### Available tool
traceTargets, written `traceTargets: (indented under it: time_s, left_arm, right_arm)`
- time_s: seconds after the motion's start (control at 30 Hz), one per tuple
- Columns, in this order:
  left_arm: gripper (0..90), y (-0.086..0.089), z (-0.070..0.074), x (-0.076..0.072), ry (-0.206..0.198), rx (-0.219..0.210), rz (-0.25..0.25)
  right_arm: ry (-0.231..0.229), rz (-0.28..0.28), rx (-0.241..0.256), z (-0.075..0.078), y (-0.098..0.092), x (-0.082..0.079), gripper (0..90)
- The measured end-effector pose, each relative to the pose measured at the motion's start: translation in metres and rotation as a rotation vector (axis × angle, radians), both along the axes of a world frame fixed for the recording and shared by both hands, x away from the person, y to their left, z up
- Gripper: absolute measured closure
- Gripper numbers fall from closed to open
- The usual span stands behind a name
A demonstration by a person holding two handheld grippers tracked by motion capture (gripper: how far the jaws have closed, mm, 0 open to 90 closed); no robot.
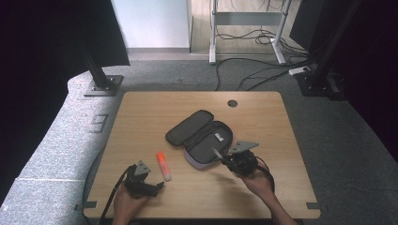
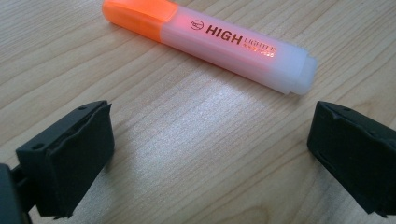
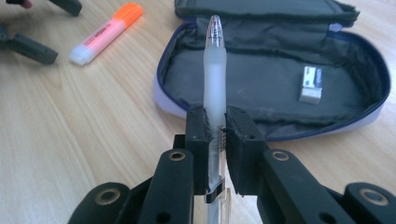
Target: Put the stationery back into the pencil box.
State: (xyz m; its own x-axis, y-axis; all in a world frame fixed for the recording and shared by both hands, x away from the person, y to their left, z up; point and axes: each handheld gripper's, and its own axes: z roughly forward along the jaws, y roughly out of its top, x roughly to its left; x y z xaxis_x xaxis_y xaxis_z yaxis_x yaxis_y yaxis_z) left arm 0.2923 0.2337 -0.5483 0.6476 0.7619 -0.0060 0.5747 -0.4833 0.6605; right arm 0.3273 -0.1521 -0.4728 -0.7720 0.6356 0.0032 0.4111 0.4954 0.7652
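An orange-capped highlighter (image 1: 164, 166) (image 2: 210, 43) (image 3: 105, 33) lies on the wooden table (image 1: 263, 117). My left gripper (image 1: 159, 186) (image 2: 205, 154) sits just short of it, open, its jaws wide apart over bare wood. An open dark pencil case (image 1: 201, 137) (image 3: 271, 70) lies at the table's middle with a small white eraser (image 1: 218, 137) (image 3: 311, 84) inside. My right gripper (image 1: 224, 161) (image 3: 217, 135) is shut on a clear frosted pen (image 1: 217, 153) (image 3: 215, 70), whose tip points over the case's near edge.
A round cable hole (image 1: 232, 103) sits near the table's far edge. Dark stands (image 1: 101, 79) and loose cables (image 1: 253, 75) lie on the grey carpet beyond the table.
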Motion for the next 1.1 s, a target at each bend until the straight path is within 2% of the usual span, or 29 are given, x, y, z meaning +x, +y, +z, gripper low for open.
traceTargets:
  time_s: [0.37,1.1]
  left_arm:
    - [0.3,0.0,0.0,0.0,0.001,-0.001,0.0]
    - [0.3,0.0,0.0,0.0,0.0,0.001,0.001]
  right_arm:
    - [-0.007,-0.012,0.006,0.01,0.007,0.021,78.5]
    - [-0.029,-0.039,0.0,0.016,0.029,0.059,78.4]
